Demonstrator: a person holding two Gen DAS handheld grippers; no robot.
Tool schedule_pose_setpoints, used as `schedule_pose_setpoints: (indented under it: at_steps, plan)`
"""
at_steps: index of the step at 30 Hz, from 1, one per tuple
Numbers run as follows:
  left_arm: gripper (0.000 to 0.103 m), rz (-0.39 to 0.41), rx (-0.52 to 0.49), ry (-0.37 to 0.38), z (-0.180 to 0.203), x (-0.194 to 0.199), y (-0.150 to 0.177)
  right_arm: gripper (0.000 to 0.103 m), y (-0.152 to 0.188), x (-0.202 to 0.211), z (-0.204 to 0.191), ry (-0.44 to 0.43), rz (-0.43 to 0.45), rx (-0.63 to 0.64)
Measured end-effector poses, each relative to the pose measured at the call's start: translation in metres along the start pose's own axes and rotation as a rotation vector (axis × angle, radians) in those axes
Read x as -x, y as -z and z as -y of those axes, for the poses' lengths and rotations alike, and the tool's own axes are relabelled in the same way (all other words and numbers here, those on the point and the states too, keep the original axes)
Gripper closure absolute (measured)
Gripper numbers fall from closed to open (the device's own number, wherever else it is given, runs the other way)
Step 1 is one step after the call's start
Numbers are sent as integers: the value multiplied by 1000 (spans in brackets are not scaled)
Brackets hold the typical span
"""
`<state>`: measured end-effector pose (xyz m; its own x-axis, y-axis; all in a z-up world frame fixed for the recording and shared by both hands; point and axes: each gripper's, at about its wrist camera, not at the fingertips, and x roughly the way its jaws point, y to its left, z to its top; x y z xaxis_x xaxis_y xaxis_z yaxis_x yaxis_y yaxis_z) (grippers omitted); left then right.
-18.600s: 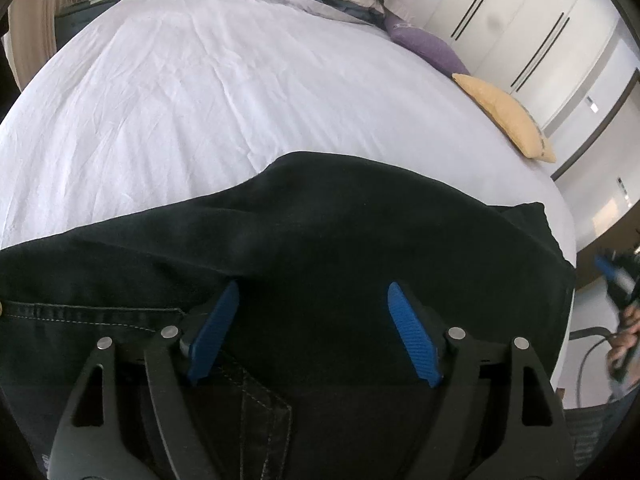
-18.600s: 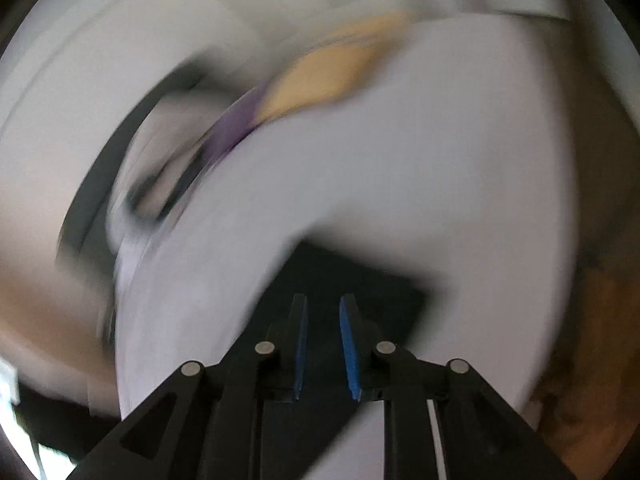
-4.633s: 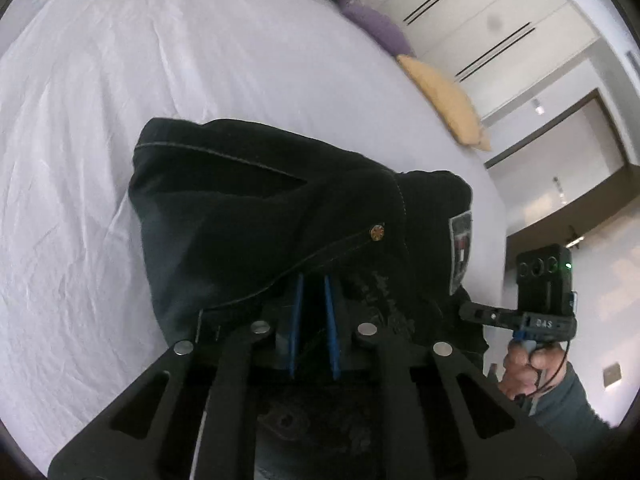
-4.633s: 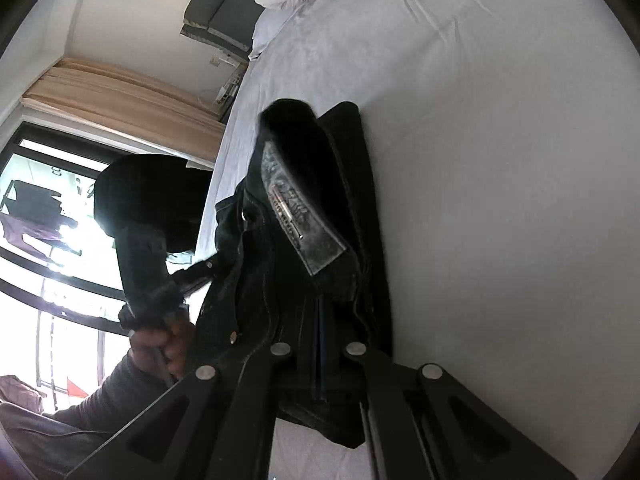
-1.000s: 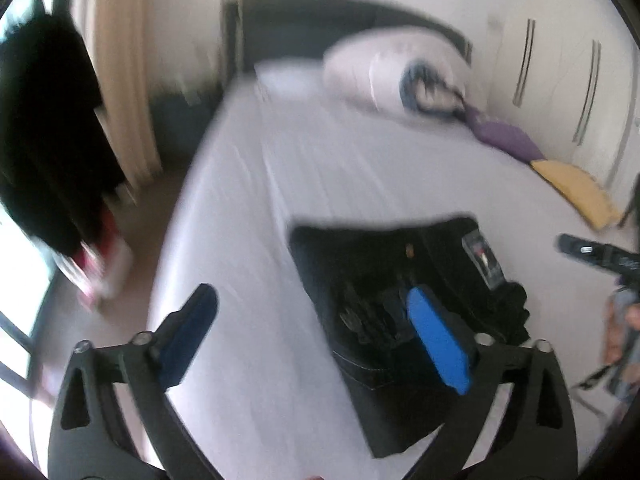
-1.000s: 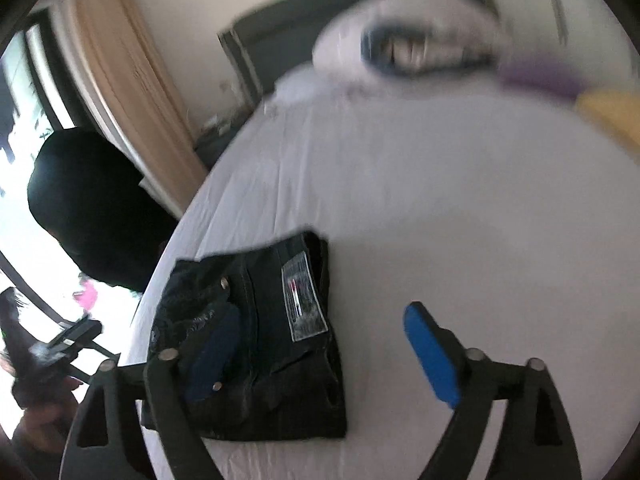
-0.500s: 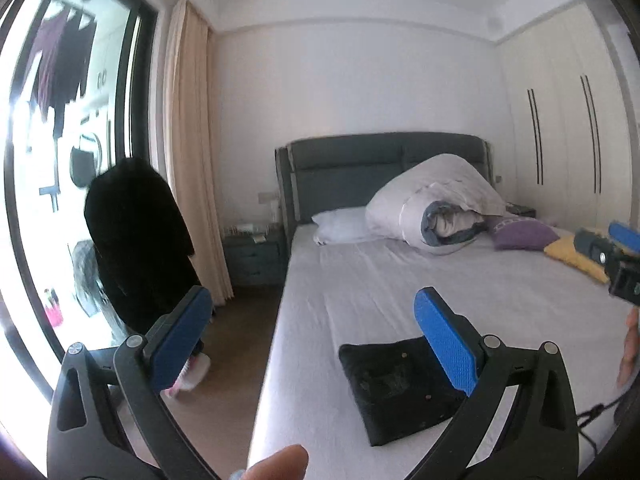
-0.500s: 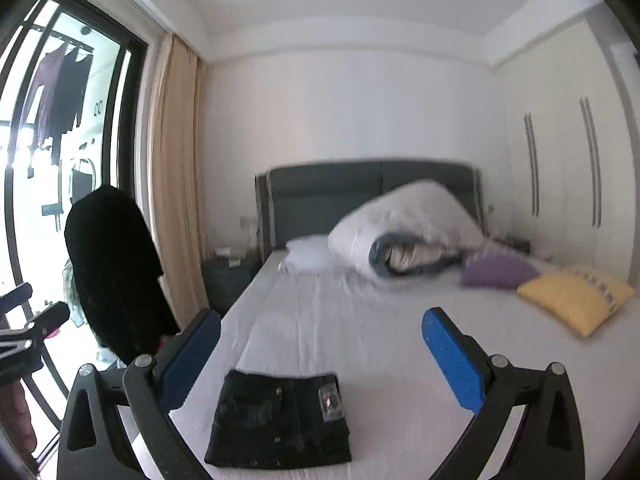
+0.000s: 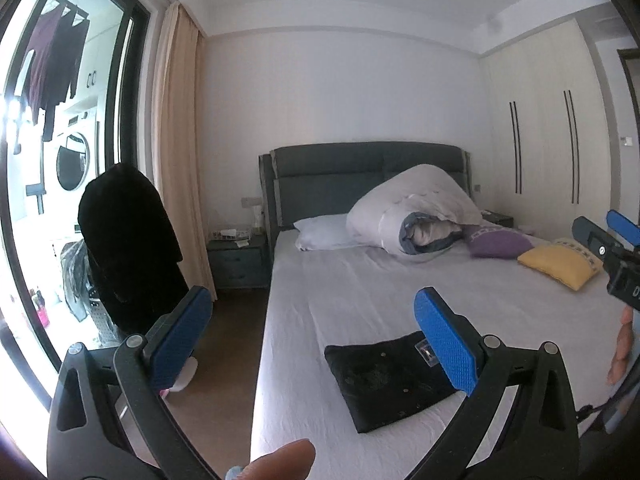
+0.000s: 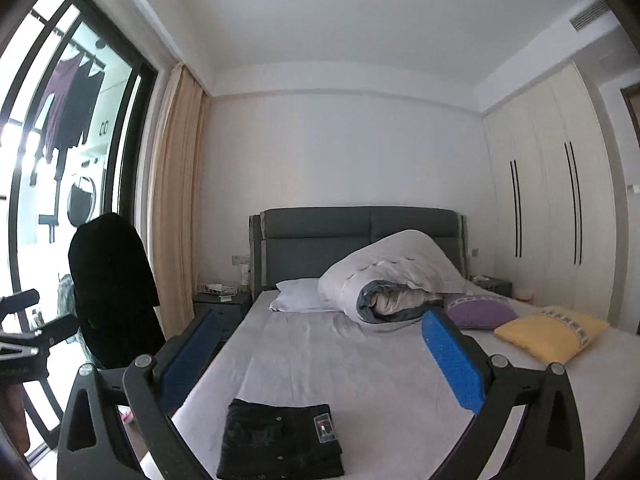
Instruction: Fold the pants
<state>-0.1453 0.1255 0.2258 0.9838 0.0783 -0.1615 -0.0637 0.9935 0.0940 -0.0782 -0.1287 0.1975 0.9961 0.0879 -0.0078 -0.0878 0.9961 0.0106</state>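
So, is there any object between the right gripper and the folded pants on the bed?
Nothing visible. The right gripper is open and empty, and only bare white sheet lies around the folded pants.

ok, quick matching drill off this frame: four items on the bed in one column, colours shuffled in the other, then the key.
Items:
1. folded pants
2. cushion nearest the wardrobe
3. cushion next to the rolled duvet
4. pillow at the headboard

Colours:
A. purple
B. white
C. black
D. yellow

Pairs: 1-C, 2-D, 3-A, 4-B
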Motion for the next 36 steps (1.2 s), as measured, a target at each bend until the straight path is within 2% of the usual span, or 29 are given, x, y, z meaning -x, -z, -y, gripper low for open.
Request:
schedule_pose_setpoints:
  at_steps: [4, 7, 9, 11, 16, 20, 24, 26, 36]
  plan:
    - [0, -9, -13, -11, 2, 2, 2, 0, 5, -1, 1, -13, -35, -27]
    - [0, -56, -3, 7, 3, -13, 11, 0, 10, -4, -1, -13, -63, -27]
    - [0, -109, 4, -17, 4, -25, 19, 0, 16, -8, -3, -11, -87, -30]
    - [0, -204, 5, -50, 7, -39, 29, 0, 20, -12, -4, -8, -113, -29]
    - [0, -355, 26, -28, 18, -68, 62, 0, 37, -29, -11, 6, -227, -14]
    - [0, -464, 50, -9, 26, -86, 90, 0, 61, -47, -13, 30, -369, -12]
    - [0, -523, 43, -19, 30, -105, 111, 0, 86, -62, -10, 42, -499, -54]
    - [0, -546, 59, -18, 28, -117, 120, 0, 94, -65, -11, 46, -528, -52]
    - [0, -599, 75, -24, 26, -140, 144, 0, 114, -70, -25, 31, -583, 0]
